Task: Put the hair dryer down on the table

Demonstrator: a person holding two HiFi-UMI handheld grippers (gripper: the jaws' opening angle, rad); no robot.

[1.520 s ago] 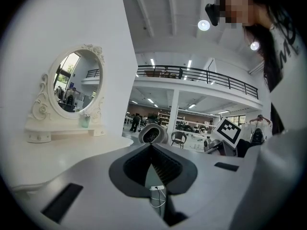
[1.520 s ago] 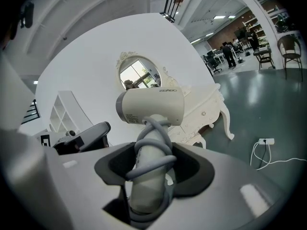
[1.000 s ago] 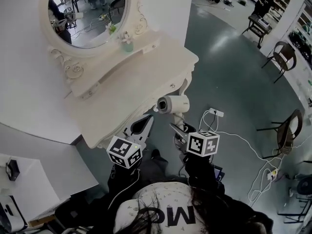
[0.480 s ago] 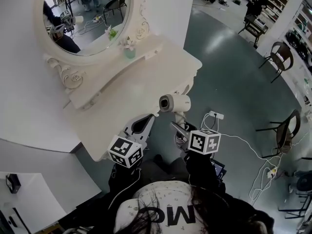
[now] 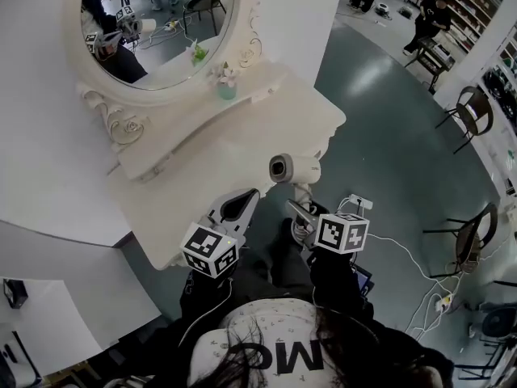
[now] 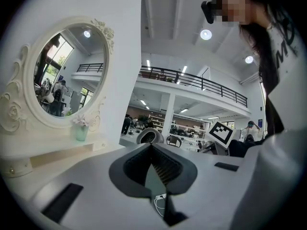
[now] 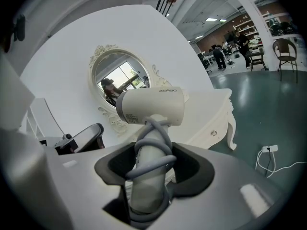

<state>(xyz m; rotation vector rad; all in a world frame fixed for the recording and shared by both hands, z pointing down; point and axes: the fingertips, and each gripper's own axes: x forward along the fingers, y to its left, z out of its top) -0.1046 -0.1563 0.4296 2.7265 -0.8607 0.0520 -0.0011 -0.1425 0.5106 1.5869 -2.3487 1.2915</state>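
Observation:
A white hair dryer (image 5: 292, 169) hangs in the air just off the front right edge of the white dressing table (image 5: 190, 192), nozzle toward the table. My right gripper (image 5: 294, 210) is shut on its handle, which has the grey cord wound round it. In the right gripper view the hair dryer (image 7: 151, 107) stands up out of the right gripper (image 7: 151, 153), with the dressing table (image 7: 217, 113) behind it. My left gripper (image 5: 247, 196) is shut and holds nothing, hovering over the table's front edge. In the left gripper view the left gripper (image 6: 151, 146) has its tips together.
An oval mirror (image 5: 153, 23) stands at the back of the table, with a small vase of flowers (image 5: 226, 84) on the shelf beside it. A power strip and white cables (image 5: 359, 203) lie on the floor to the right. A chair (image 5: 472, 217) stands further right.
Both grippers and the person have moved closer to the dressing table. The hair dryer has stayed in the right gripper and is now nearer the tabletop's edge.

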